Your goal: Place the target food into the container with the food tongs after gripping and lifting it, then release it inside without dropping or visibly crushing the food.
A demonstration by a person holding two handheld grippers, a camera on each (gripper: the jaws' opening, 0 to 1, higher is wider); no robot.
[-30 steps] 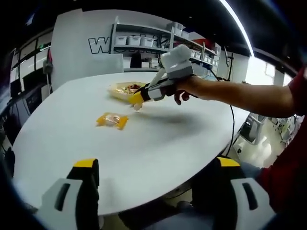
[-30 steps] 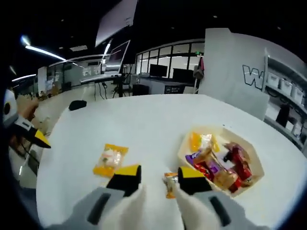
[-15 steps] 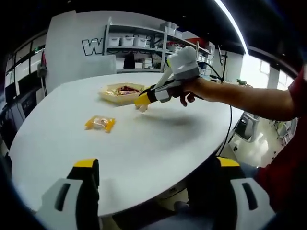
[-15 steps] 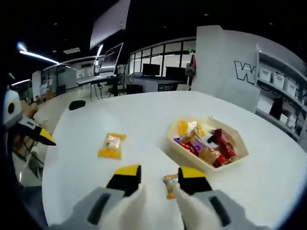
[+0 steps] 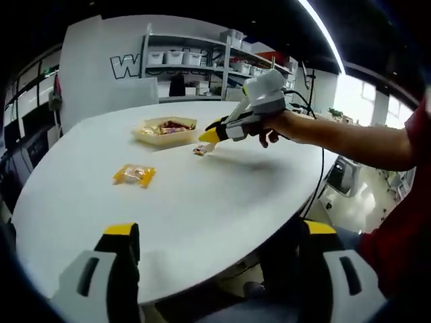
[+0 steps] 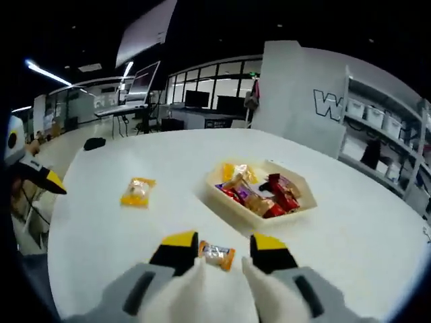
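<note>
Lying loose between spread right gripper (image 6: pixel 218 250) jaws, orange snack (image 6: pixel 217 255); left gripper (image 5: pixel 215 250) jaws wide apart.

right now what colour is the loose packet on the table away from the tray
Yellow-orange packet, clearest in the right gripper view.

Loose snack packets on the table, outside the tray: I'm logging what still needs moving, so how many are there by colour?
Yellow packet: 1
Orange packet, lying between the right gripper's jaws: 1
Total: 2 loose, both outside the tray.
</note>
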